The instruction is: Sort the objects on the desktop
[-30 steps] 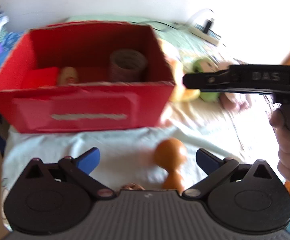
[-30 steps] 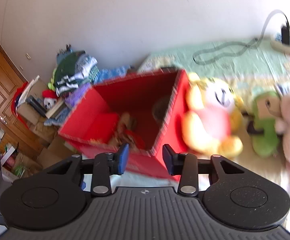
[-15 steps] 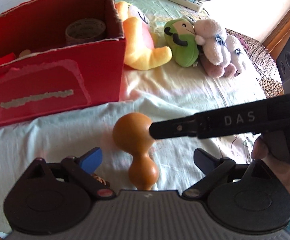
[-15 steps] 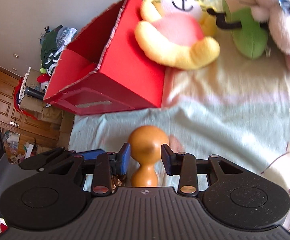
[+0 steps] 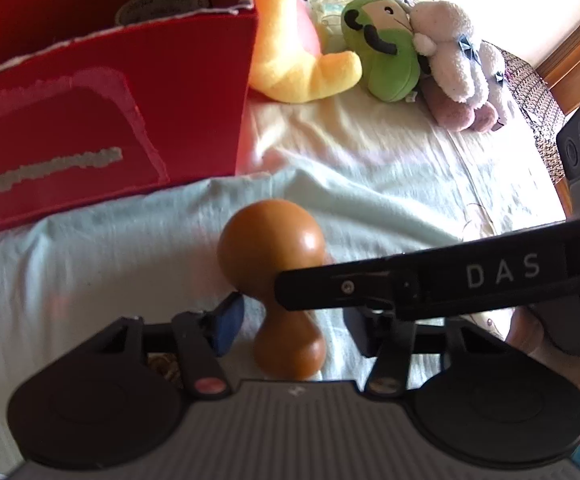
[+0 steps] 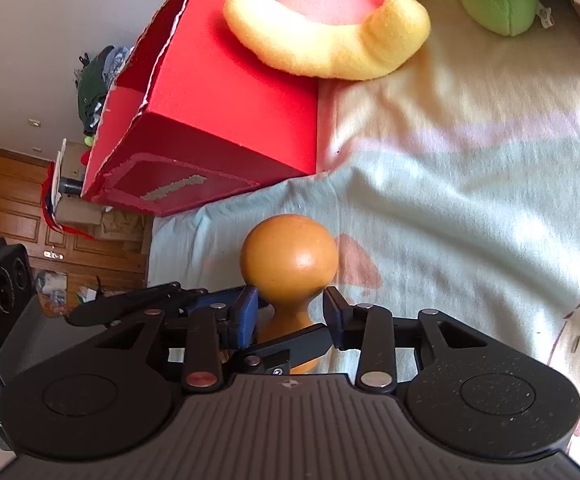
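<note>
Both my grippers, left [image 5: 290, 326] and right [image 6: 290, 312], sit released astride the gourd's [image 5: 273, 244] waist, near the red box [image 5: 109, 100].

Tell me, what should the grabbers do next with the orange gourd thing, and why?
Probably close the right gripper on the gourd's narrow waist. Its fingers sit either side of the waist with gaps showing, so nothing holds it yet. The left gripper is open around it too. The red box waits just behind.

Glossy, probably wooden gourd [image 6: 288, 258]; matt cardboard box [image 6: 225, 92]; soft cloth sheet [image 6: 470, 208].
</note>
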Tool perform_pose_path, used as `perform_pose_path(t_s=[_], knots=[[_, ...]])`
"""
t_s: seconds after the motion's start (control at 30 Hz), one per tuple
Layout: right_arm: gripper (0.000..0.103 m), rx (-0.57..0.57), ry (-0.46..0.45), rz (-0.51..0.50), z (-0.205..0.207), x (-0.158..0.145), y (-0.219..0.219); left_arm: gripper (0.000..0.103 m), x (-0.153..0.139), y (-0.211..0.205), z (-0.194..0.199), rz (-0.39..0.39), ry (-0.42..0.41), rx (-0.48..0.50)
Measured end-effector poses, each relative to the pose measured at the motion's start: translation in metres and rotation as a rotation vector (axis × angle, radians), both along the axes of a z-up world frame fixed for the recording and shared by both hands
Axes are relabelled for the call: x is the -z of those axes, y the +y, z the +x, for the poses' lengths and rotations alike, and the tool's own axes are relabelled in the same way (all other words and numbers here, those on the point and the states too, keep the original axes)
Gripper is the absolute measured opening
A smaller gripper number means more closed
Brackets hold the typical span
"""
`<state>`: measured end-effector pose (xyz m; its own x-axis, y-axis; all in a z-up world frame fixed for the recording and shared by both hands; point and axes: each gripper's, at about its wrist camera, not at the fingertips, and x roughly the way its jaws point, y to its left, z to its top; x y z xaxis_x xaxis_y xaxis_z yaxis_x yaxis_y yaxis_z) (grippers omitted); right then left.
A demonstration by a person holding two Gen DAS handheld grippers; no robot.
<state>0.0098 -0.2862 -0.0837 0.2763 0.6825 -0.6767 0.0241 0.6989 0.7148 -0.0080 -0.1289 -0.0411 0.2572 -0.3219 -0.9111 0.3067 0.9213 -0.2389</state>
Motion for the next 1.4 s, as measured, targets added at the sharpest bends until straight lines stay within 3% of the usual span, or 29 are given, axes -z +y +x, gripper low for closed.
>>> perform_pose_path(t_s=[0.2, 0.43, 0.7, 1.07, 1.23, 1.4], knots=[[0.037, 0.0, 0.03, 0.063, 0.003, 0.008, -0.004, 0.036, 0.011, -0.006, 0.002, 0.011, 0.041, 0.015], [0.03, 0.007, 0.017, 0.048, 0.004, 0.004, -0.012, 0.036, 0.004, -0.017, 0.003, 0.023, 0.016, 0.037], [0.028, 0.09, -0.018, 0.015, -0.008, -0.011, -0.045, 0.036, -0.007, -0.051, -0.001, 0.005, -0.046, 0.166], [0.028, 0.215, -0.245, -0.036, -0.011, -0.093, -0.063, 0.035, -0.09, -0.075, 0.016, -0.037, -0.25, 0.272], [0.028, 0.192, -0.378, -0.058, 0.011, -0.138, -0.04, 0.036, -0.134, -0.052, 0.034, -0.031, -0.375, 0.276], [0.028, 0.133, -0.456, -0.088, 0.046, -0.167, 0.003, 0.036, -0.155, -0.008, 0.067, -0.025, -0.424, 0.242]])
